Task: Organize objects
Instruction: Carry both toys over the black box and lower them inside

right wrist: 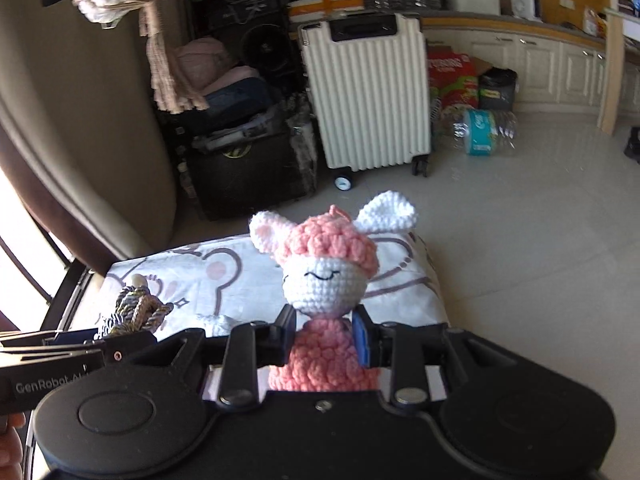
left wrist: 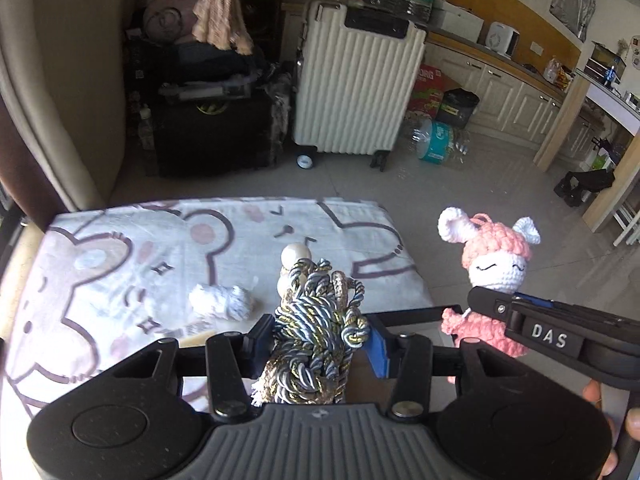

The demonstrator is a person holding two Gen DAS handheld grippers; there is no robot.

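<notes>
Grippers both loaded above the blanket [left wrist: 120, 280].
Left gripper [left wrist: 320, 340] clamps a rope bundle [left wrist: 316, 320]; right gripper [right wrist: 325, 334] squeezes a crochet bunny [right wrist: 320, 276].

Rope bundle [left wrist: 320, 328] in left gripper [left wrist: 320, 346], doll [right wrist: 324, 312] in right gripper [right wrist: 325, 336] beside table's [left wrist: 120, 280] right edge; wad [left wrist: 222, 300] on table, suitcase [left wrist: 356, 88] behind.

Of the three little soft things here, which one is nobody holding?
The white fluffy bundle, lying loose on the bear-print blanket. The twisted cord bundle sits in the left gripper; the pink crochet doll in the right gripper.
</notes>
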